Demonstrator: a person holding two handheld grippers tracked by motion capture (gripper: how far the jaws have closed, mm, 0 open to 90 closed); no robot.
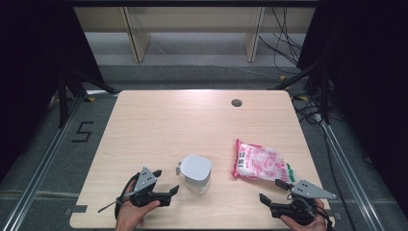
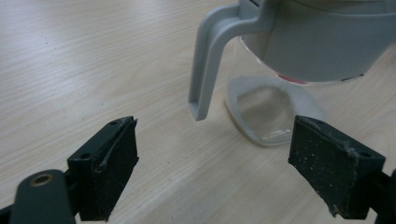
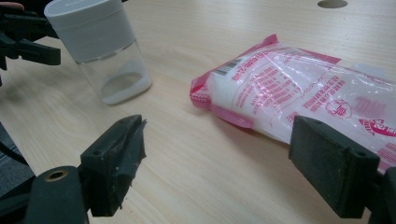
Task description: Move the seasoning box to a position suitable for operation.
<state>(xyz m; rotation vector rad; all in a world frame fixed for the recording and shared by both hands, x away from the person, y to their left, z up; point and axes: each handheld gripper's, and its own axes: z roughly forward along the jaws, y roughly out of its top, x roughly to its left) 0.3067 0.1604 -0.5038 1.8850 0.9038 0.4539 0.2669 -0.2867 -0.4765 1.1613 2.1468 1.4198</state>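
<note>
Glossy plastic bag [image 1: 260, 162], matt wooden table [image 1: 159, 125]

Clear glass jug with grey plastic lid and handle [image 2: 299, 51]: cropped by the left gripper view's top and right edges. Pink-and-white printed plastic bag [image 3: 299, 93]: cropped at the right gripper view's right edge, print too small to read.

Floor mark [image 1: 82, 131], left of table [image 1: 159, 120]: a dark "5".
Bag [image 1: 259, 162], right near part of table: pink and red print, barcode at one corner, characters too small to read.
</note>
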